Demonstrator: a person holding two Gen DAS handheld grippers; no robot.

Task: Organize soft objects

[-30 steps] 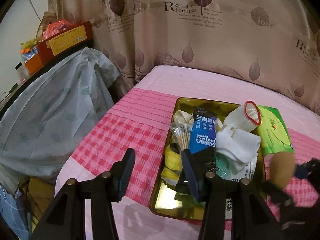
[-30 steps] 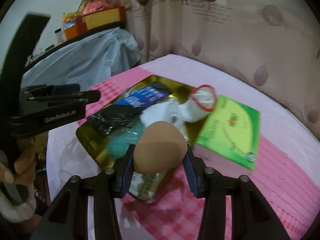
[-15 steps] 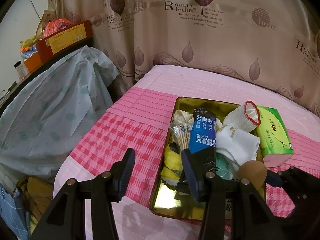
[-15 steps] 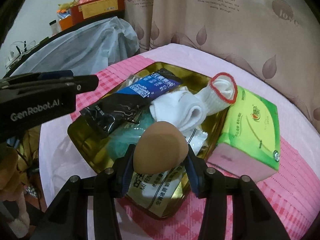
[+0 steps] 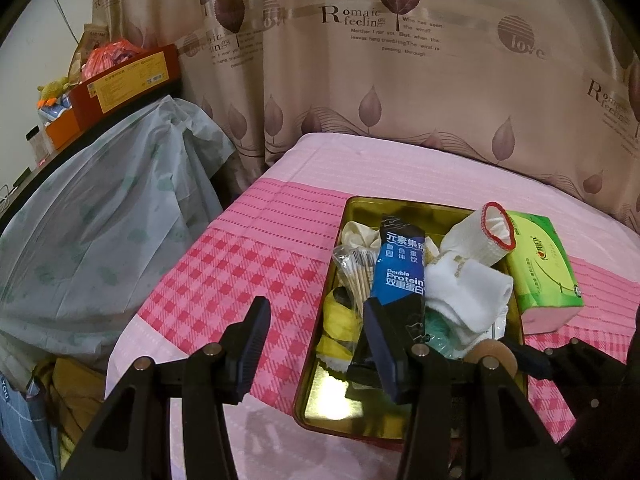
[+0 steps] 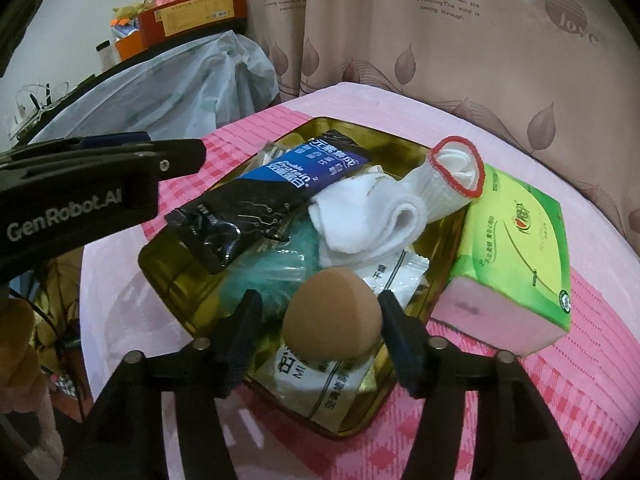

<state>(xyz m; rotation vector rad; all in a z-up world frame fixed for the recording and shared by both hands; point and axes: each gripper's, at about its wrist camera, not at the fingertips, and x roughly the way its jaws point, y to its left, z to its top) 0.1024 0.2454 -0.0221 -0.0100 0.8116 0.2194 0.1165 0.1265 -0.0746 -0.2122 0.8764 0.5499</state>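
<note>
- Right tool [image 6: 316, 320] is opening its jaws over the near end of the gold rectangular metal tin [image 6: 160, 264], which is sitting on the pink checked cloth of the desk [image 5: 248, 264]; a gap is showing at the left pad, and the right pad is looking barely in contact, if at all.
- Left tool [image 5: 316, 344] is hanging with its jaws apart and nothing between them, over the tin's left rim, farther from the sponge.
- Green soft tissue pack [image 6: 516, 248] is lying just outside the tin's right wall.
- White folded socks [image 6: 360, 220] are lying in the tin, beyond the sponge.
- Tan egg-shaped makeup sponge [image 6: 332, 316] is sitting between the right tool's pads, resting on a white sachet [image 6: 320, 384]; its long axis is running roughly upright.
</note>
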